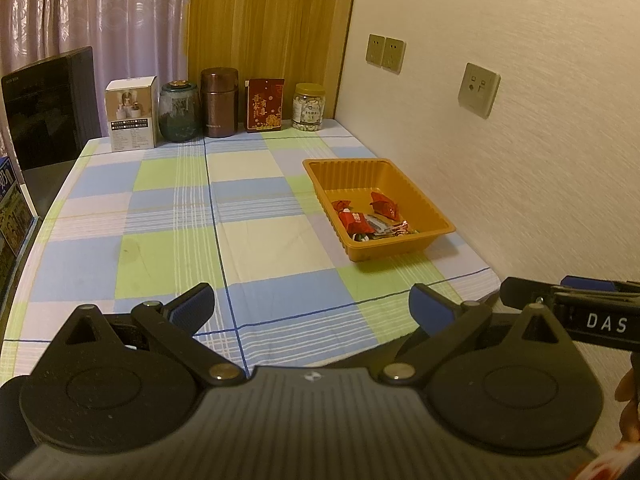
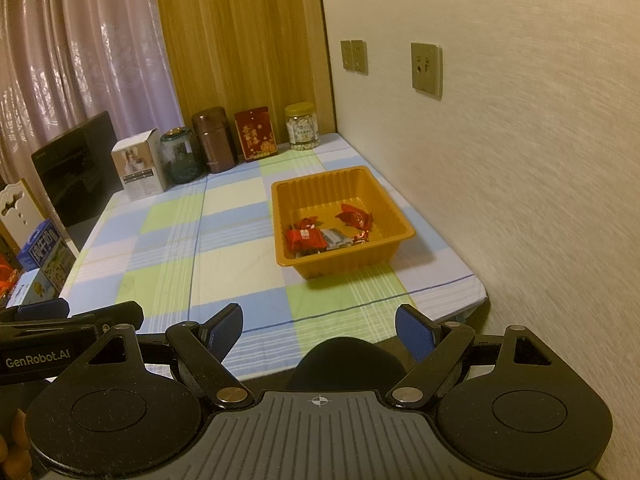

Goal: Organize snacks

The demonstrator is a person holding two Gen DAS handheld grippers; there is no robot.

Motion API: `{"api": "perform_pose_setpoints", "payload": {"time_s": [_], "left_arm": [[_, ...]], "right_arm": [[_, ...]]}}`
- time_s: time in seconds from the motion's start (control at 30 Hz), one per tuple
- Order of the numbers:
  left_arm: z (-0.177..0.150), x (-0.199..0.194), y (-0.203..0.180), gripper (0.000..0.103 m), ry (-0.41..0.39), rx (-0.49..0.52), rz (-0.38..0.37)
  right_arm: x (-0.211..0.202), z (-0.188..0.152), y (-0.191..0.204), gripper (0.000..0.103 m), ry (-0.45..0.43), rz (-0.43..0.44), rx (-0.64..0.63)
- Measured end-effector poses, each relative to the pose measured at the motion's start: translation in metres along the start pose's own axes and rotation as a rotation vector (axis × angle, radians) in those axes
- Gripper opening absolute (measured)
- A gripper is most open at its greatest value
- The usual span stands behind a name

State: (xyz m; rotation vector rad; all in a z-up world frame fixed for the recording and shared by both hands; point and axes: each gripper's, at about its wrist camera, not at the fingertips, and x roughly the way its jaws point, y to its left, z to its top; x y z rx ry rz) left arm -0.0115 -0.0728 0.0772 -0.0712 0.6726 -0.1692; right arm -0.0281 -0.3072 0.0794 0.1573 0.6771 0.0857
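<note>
Desk (image 1: 168, 216): covered with a checked cloth in blue, green and cream; right edge runs along a textured wall.

Tray (image 1: 438, 220): orange plastic, ribbed walls, rectangular, on the right side of the desk close to the wall. It holds the snacks (image 1: 374, 218), all in its near half: several red-wrapped sweets, one silver-grey wrapper and a few small pieces against the near wall, too small to identify. The far half of the tray floor is bare.

Back row, along the far edge of the desk in front of a wood-grain panel, left to right: white carton (image 1: 132, 118) with a product picture; dark green glass jar (image 1: 179, 111); brown metal canister (image 1: 219, 103); red box (image 1: 265, 105) with gold lettering; clear jar (image 1: 308, 107) with a yellow lid and pale contents. All upright, side by side, well apart from the tray.

Left of the desk: black panel (image 1: 50, 112), leaning or upright, cannot tell which; blue printed cartons (image 2: 42, 254) beside it.

Wall fittings: a double socket (image 1: 386, 51) and a further plate (image 1: 479, 89).

Left tongs (image 1: 312, 308): blue pads spread wide, nothing between them, hovering over the near edge of the desk, well short of the tray.

Right tongs (image 2: 319, 332): pads likewise wide apart and empty, above the near edge of the desk, with the tray ahead and slightly right. Each pair shows at the edge of the other's view, side by side.
</note>
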Motion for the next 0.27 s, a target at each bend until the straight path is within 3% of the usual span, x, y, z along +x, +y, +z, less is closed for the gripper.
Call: {"api": "perform_pose_setpoints", "payload": {"time_s": [0.27], "left_arm": [[-0.0035, 0.0005, 0.0015, 0.103, -0.017, -0.01, -0.002]], "right_arm": [[0.0001, 0.0001, -0.0002, 0.083, 0.001, 0.001, 0.0]]}}
